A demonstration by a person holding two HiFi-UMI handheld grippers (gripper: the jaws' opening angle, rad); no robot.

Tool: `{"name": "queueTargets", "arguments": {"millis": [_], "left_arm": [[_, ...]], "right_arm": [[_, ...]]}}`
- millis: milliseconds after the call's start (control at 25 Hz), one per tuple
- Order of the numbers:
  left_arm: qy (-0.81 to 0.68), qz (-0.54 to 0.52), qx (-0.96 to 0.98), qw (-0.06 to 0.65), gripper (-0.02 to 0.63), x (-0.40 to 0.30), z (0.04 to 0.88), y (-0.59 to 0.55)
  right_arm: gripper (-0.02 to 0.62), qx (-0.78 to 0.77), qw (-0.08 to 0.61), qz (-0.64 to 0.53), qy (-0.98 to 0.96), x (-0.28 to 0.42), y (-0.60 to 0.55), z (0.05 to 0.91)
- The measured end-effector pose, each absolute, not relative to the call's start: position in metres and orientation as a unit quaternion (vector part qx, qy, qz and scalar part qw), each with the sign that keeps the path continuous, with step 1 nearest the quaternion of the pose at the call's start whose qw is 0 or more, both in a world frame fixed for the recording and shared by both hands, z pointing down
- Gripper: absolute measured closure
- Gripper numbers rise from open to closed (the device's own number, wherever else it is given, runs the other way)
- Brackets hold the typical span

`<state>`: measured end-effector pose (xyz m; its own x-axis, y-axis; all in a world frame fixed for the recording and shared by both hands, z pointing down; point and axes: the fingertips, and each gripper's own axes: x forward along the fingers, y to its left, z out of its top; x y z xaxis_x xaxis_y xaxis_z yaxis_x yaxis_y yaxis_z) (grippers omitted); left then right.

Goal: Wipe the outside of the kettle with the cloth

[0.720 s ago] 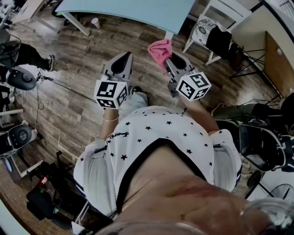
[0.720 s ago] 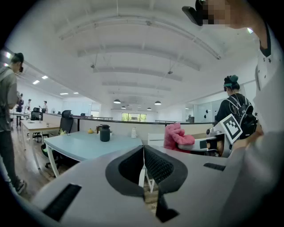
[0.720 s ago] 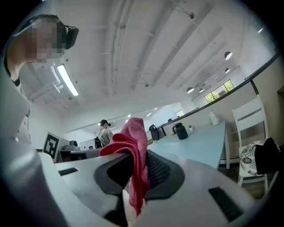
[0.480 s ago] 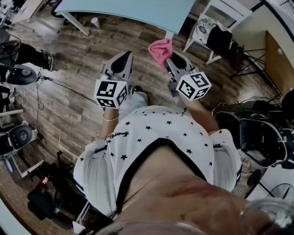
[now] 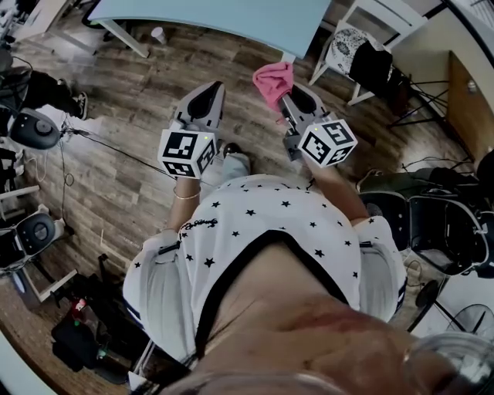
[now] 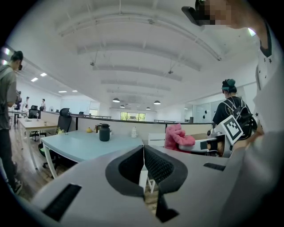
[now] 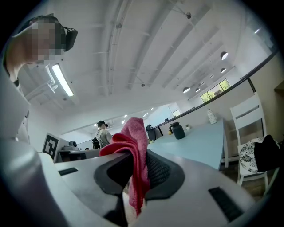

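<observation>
A dark kettle [image 6: 104, 132] stands on the light blue table [image 6: 84, 144], far ahead of both grippers; it also shows in the right gripper view as the kettle [image 7: 178, 130] on the table [image 7: 202, 137]. My right gripper [image 7: 138, 153] is shut on a pink cloth [image 7: 135, 133] that bunches above the jaws and hangs down between them. In the head view the right gripper [image 5: 287, 94] holds the cloth [image 5: 272, 79] above the wood floor, short of the table [image 5: 231, 14]. My left gripper [image 5: 211, 91] is beside it, and the left gripper [image 6: 143, 148] is shut on nothing.
A white chair [image 5: 363, 54] with a dark bag stands right of the table. Black office chairs [image 5: 440, 231] are at the right, and gear and cables [image 5: 31, 127] at the left. A white bottle [image 6: 134, 132] stands on the table. People [image 6: 230, 106] are nearby.
Both grippers have drifted slightly forward toward the table. The cloth stays in the right gripper and the left stays shut.
</observation>
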<state>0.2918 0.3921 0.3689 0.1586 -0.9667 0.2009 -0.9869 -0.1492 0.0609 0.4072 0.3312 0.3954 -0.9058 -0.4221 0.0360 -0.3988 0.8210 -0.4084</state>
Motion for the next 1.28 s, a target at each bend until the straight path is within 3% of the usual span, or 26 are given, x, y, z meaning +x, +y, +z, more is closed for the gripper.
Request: {"name": "queueTargets", "arguments": {"millis": [600, 1280], "left_arm": [[-0.633, 0.052, 0.767, 0.092, 0.577, 0.232, 0.371, 0.347], [-0.642, 0.047, 0.760, 0.092, 0.577, 0.122, 0.380, 0.330]], "right_arm": [[0.526, -0.239, 0.031, -0.210, 0.948, 0.355, 0.285, 0.392], [0.525, -0.237, 0.035, -0.215, 0.947, 0.247, 0.258, 0.390]]}}
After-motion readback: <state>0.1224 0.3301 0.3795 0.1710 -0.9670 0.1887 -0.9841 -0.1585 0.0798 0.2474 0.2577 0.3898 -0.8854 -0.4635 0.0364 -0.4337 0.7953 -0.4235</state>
